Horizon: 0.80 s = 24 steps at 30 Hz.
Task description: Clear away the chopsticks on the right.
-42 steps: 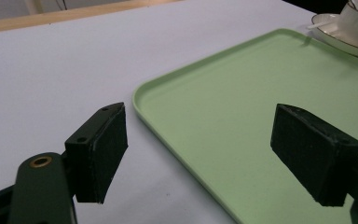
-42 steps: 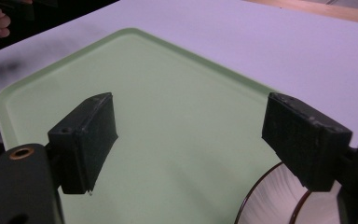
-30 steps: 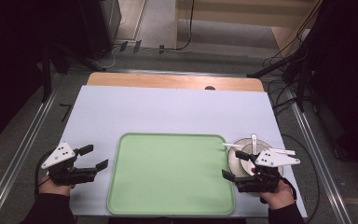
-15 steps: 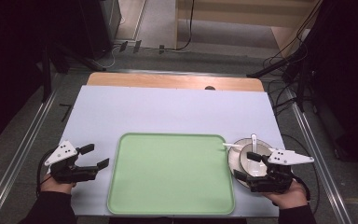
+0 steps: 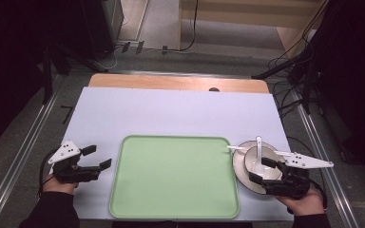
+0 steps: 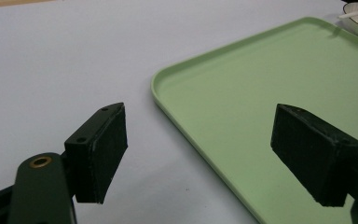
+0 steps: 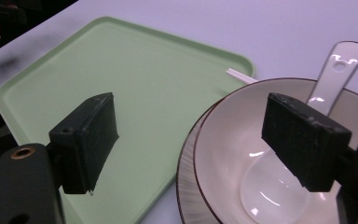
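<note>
Scene: a person sits at a pale lilac counter (image 5: pixel 171 114) with a two-jaw claw in each hand.
Right claw: the right claw (image 7: pixel 205 140) hangs over the near left rim of the bowl, jaws spread wide and holding nothing. One jaw sits over the tray's edge, the other over the bowl's hollow.
Left claw: the left claw (image 6: pixel 214 154) is also wide open and empty, low over the counter, with the tray's rounded corner running between its jaws.
Bowl: the bowl (image 7: pixel 233 154) lies directly under and just ahead of the right claw. It is round, cream inside, glossy like glazed ceramic, with a thin dark rim, and it seems to rest on a matching plate (image 7: pixel 189 186) with fine radial streaks.
Spoon: a soup spoon (image 7: pixel 279 184) of clear, shiny plastic or glass lies in the bowl. Its long axis runs away from the right claw; the scoop is nearest, the handle leaning on the far rim.
Chopsticks: a thin white tip, probably a chopstick (image 7: pixel 240 76), pokes out beyond the bowl toward the tray.
Tray: a flat, matte green tray (image 5: pixel 171 180) with a raised lip and rounded corners, nothing on it, lies between the two claws, just beside the bowl.
Nearer hand: the right one, by far; the left is well apart from the bowl.
Likely next move: closing on the bowl's rim or the spoon.
</note>
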Each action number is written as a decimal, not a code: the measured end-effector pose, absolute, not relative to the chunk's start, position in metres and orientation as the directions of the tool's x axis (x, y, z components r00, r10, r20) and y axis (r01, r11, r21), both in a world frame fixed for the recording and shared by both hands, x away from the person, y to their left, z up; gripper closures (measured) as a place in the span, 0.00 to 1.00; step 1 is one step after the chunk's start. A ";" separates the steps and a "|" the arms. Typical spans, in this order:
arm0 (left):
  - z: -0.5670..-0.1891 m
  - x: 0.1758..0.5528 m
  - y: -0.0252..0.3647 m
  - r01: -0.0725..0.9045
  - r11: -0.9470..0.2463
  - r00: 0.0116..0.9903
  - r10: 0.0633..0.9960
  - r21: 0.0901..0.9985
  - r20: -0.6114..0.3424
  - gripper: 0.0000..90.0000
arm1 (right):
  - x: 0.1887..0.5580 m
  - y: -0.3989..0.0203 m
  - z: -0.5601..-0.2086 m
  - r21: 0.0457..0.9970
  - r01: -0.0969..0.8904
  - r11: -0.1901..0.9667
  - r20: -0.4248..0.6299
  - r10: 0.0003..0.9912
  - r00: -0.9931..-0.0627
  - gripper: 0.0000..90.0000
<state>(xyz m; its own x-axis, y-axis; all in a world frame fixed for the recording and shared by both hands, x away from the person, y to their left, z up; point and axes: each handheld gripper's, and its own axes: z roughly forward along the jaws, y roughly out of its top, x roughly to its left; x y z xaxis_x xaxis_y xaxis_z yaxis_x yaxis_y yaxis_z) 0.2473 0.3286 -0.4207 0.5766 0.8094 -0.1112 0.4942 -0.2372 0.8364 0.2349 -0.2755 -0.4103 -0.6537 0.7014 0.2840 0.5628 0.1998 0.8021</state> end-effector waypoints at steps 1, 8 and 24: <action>-0.421 0.248 0.328 0.496 -0.240 0.577 0.809 0.835 -0.111 0.21 | 0.234 -0.280 -0.410 0.804 0.565 0.188 0.287 0.708 -0.645 0.21; -0.421 0.250 0.329 0.497 -0.240 0.575 0.810 0.834 -0.110 0.21 | 0.231 -0.292 -0.410 0.806 0.570 0.158 0.298 0.723 -0.623 0.24; -0.422 0.251 0.326 0.502 -0.260 0.579 0.810 0.825 -0.097 0.21 | 0.246 -0.319 -0.409 0.799 0.592 0.101 0.284 0.805 -0.521 0.28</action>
